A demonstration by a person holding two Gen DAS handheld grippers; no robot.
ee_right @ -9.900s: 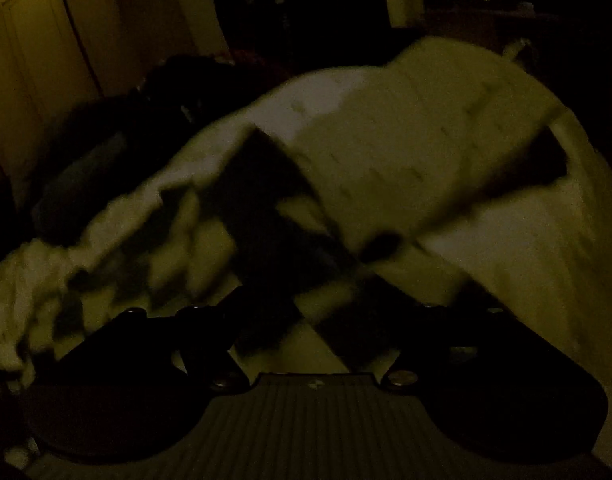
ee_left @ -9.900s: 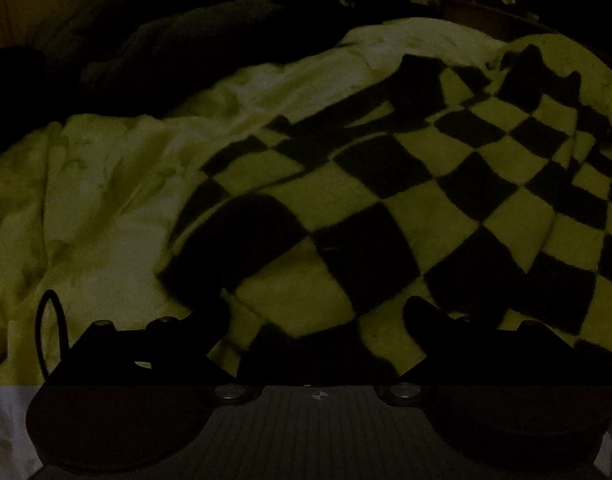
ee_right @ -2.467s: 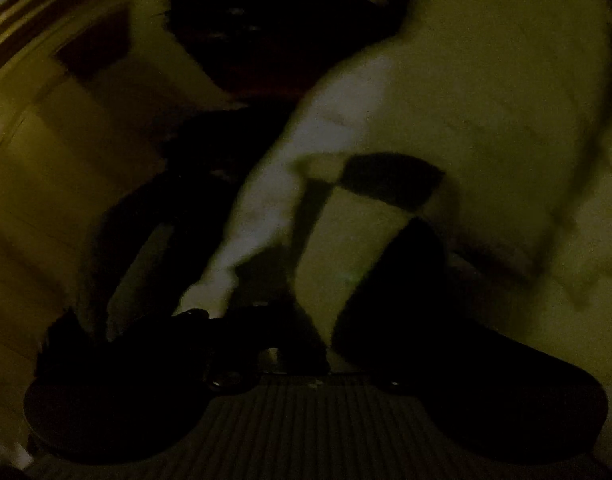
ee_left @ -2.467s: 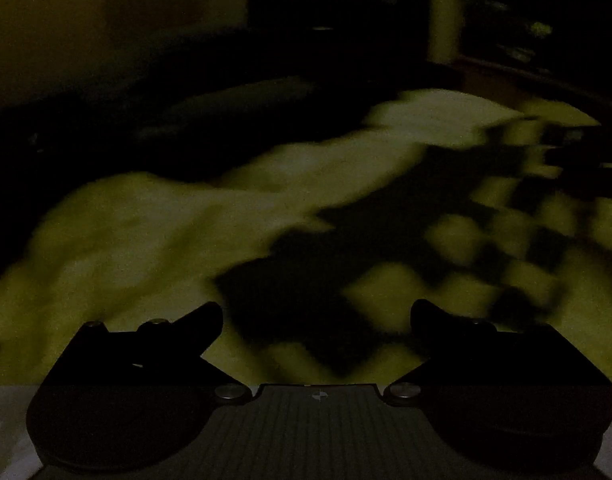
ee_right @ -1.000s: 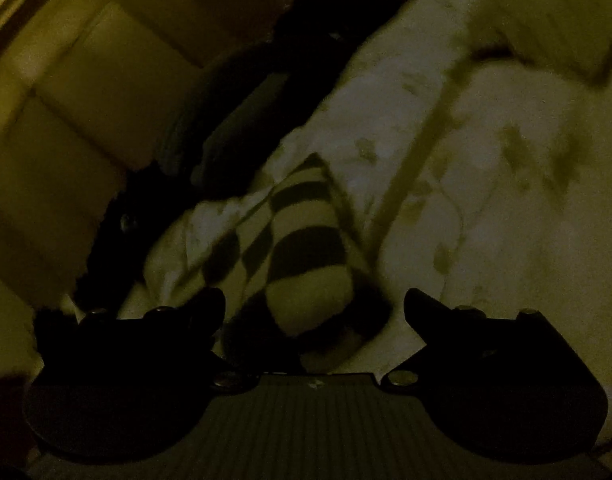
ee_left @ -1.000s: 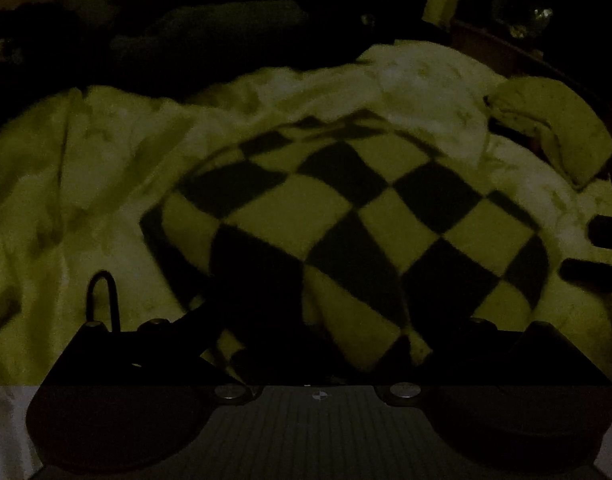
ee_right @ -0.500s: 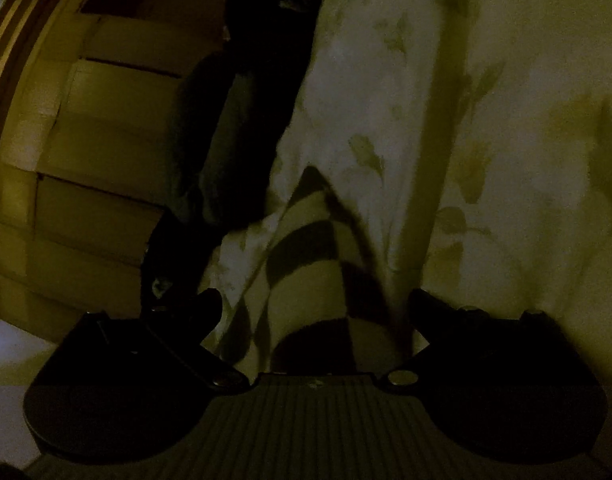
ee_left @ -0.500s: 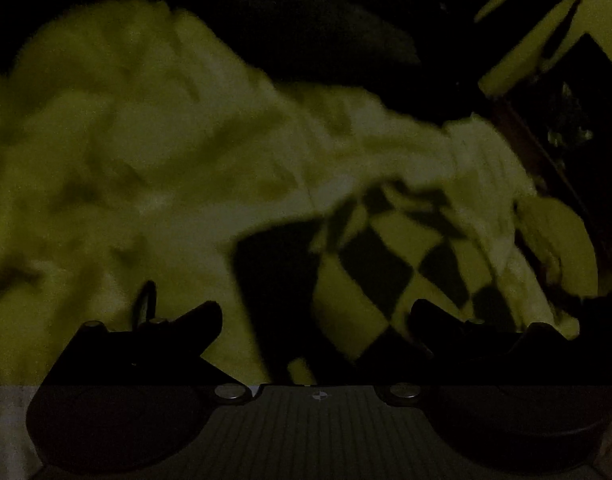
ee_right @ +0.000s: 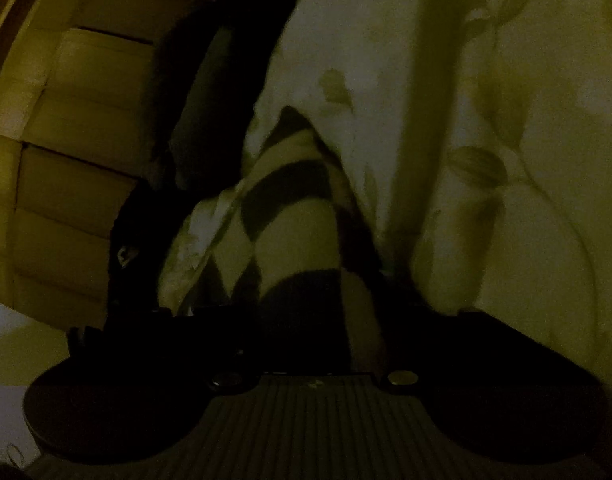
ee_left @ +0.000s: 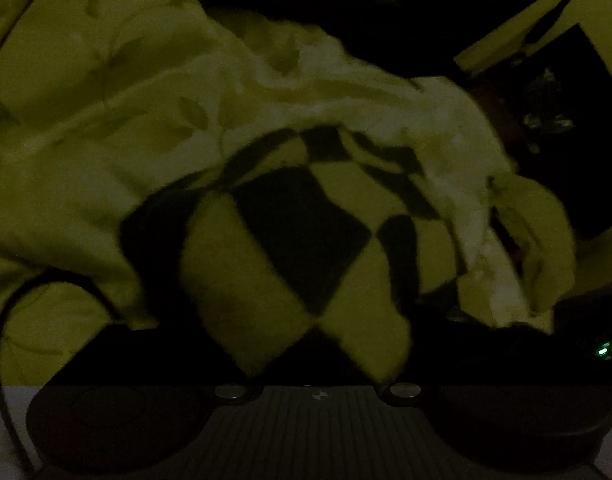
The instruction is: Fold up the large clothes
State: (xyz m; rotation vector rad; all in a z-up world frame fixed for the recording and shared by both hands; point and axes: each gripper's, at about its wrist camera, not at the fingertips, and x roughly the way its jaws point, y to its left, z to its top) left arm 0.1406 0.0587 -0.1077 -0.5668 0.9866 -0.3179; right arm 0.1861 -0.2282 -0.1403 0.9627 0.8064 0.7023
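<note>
Light: very dim in both wrist views; detail is limited and the gripper fingers are mostly lost in shadow.

Garment: checkered garment (ee_left: 302, 248), dark and pale squares, lies bunched on a leaf-print bedspread (ee_left: 118, 92). In the left view its near folded edge hangs right over the front of the gripper body. In the right view a narrow strip of the same checks (ee_right: 302, 216) runs down into the gap between the fingers, with the bedspread (ee_right: 485, 128) rising beside it.

Left gripper (ee_left: 317, 344): half a second ago both fingers stood wide apart and bare above the cloth; now the cloth covers the whole gap and the fingers cannot be made out. Whether they press on the fabric I cannot tell.

Right gripper (ee_right: 306, 320): jaws have just been closing, from wide open to roughly half. The checkered strip sits between them. The dark finger masses now crowd the strip on both sides, where a clear gap showed shortly before. Contact looks likely but the pads themselves are not visible, so a firm pinch is not confirmed.

Change: both grippers have come down and in onto the near edge of the garment.

Meaning for task: reads as taking a fresh two-point hold on one edge, ready to carry it over for the next fold. Fold itself not yet made from this hold.

Risk: the bedspread lies just beside the strip and could be caught along with it.

Background: pale panelled wall (ee_right: 66, 128) at left of the right view.
</note>
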